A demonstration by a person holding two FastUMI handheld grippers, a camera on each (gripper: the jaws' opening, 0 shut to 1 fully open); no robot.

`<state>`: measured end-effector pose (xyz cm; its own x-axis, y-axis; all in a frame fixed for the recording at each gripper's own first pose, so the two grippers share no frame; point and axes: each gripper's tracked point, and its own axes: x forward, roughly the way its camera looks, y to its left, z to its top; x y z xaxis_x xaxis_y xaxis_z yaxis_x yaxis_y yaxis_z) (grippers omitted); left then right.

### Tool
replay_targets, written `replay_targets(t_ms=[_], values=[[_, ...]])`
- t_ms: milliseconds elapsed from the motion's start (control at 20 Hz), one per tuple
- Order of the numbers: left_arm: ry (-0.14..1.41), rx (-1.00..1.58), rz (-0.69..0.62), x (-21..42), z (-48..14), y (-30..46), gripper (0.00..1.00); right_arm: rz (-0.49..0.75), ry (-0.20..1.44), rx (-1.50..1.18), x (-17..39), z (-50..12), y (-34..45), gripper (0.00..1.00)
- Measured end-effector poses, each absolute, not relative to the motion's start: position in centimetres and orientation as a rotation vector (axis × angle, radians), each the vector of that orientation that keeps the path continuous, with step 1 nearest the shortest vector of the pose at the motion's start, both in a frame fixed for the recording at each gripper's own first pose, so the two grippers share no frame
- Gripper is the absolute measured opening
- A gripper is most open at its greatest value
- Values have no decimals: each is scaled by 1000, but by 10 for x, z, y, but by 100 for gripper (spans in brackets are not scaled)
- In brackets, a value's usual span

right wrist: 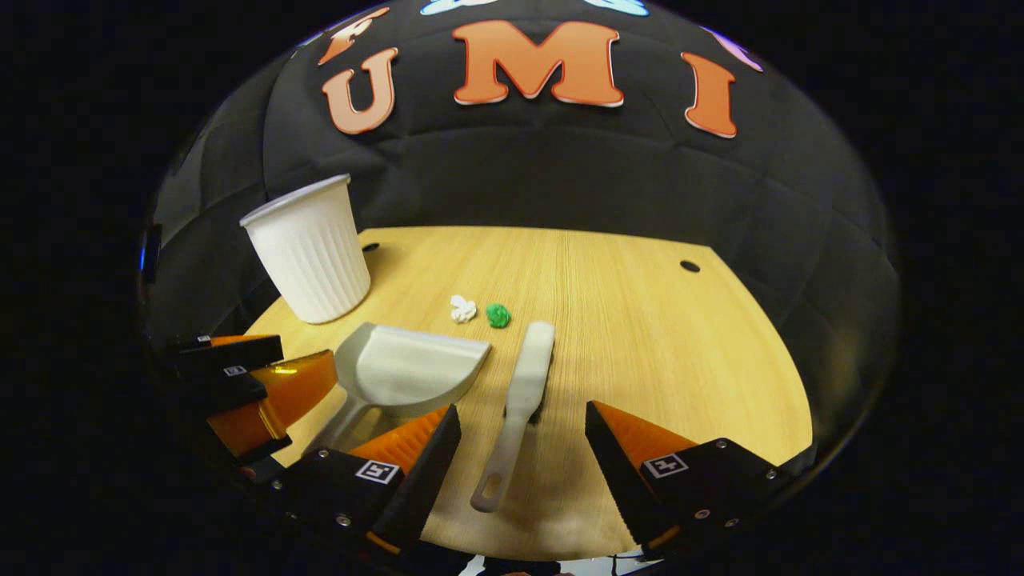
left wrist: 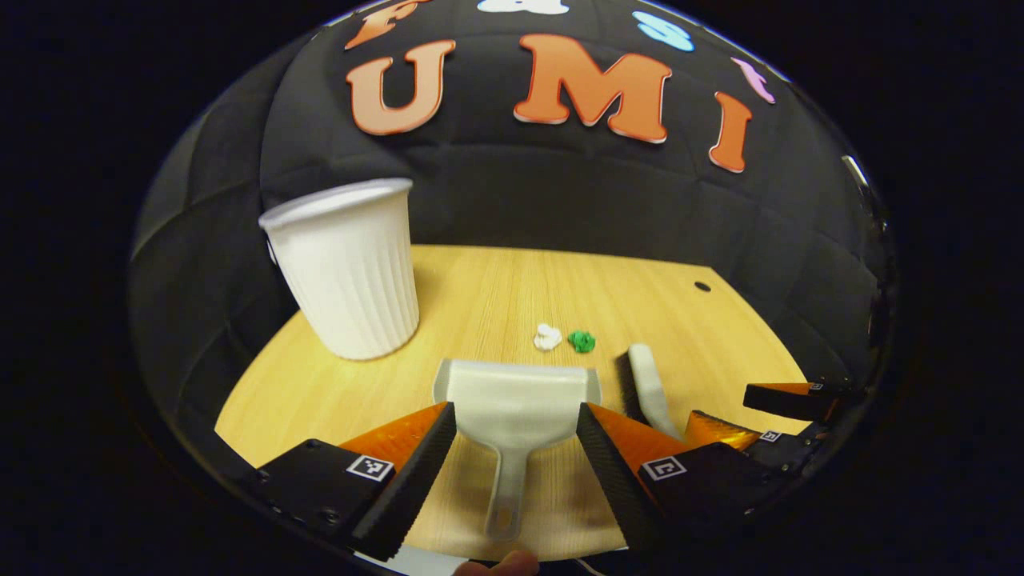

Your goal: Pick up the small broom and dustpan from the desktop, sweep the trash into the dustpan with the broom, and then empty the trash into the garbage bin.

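Left gripper view showed the dustpan (left wrist: 516, 400) empty, the white garbage bin's (left wrist: 346, 272) inside hidden; both tools (left wrist: 516, 448) (right wrist: 520, 448) gaped wide above bare counter (right wrist: 640, 320).

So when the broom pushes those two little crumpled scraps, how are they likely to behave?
Probably very light: the white scrap and the green scrap look like small crumpled wads. Being roughly round, they may roll or skitter across the smooth wooden desktop instead of sliding neatly. Lying close together, they could likely be swept in one stroke toward the dustpan.
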<state>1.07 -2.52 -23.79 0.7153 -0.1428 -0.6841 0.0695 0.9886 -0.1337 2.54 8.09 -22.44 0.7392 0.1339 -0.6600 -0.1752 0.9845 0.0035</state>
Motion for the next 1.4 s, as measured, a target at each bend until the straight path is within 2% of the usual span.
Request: replay_targets(t_ms=[100, 350, 750, 1050, 1150, 1200, 1250, 1350, 1400], values=[[883, -101, -121, -2, -270, -21, 100, 156, 789, -47, 28, -245, 83, 95], [1057, -126, -136, -18, -313, -22, 99, 126, 889, -55, 34, -268, 80, 95], [1269, -95, -169, -22, -321, -25, 99, 121, 1047, -74, 36, -298, 83, 95], [1338, -52, -208, -12, -322, -25, 99, 102, 1145, -50, 42, -310, 85, 92], [1367, -58, -224, -10, -320, -27, 87, 88, 1170, -55, 45, -313, 83, 86], [1381, -59, -230, -10, -320, -27, 79, 84, 1179, -51, 47, -316, 82, 78], [1396, -60, -236, -10, -319, -27, 76, 79, 1189, -50, 48, -319, 82, 75], [1422, -63, -230, -12, -321, -25, 69, 72, 1203, -45, 52, -324, 82, 61], [1436, -70, -223, -12, -322, -25, 54, 65, 1212, -44, 53, -326, 82, 59]])
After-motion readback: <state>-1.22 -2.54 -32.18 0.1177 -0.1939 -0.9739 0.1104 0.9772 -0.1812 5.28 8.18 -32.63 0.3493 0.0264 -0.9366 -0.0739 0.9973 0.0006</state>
